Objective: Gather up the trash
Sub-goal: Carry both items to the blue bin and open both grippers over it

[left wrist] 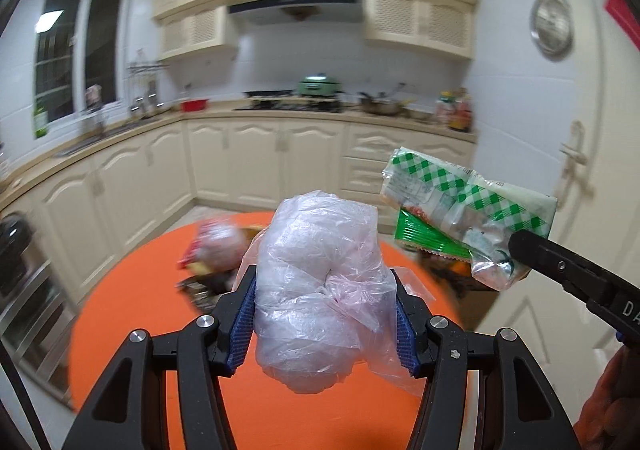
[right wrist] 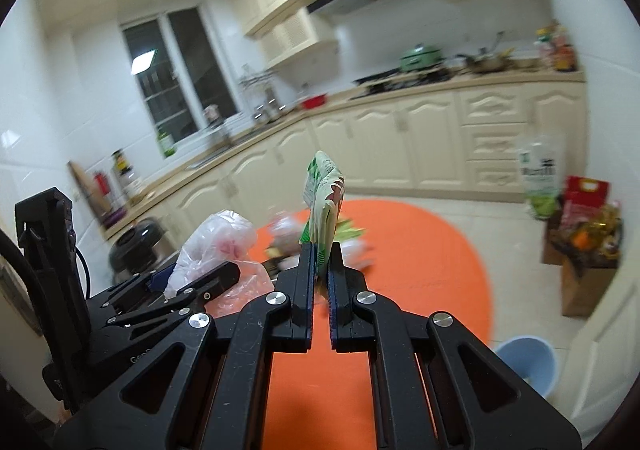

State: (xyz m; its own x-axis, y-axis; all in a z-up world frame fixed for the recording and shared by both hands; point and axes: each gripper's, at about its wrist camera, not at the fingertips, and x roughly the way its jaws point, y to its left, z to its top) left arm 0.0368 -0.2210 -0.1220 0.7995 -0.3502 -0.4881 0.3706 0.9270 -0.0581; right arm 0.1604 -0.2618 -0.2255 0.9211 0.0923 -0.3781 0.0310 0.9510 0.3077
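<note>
Two grippers, two pieces of trash aloft

Two black grippers with ribbed blue pads are each grasping one item above the round orange table (left wrist: 132, 314). The left gripper (left wrist: 324, 314) is squeezing a crinkled, translucent plastic bag (left wrist: 320, 282) bunched into a lumpy ball. To its right, the right gripper (right wrist: 320, 270) is clenching a flat green-and-white checked wrapper (right wrist: 324, 202), glossy and creased. More blurred litter is lying at the table's far side.
</note>
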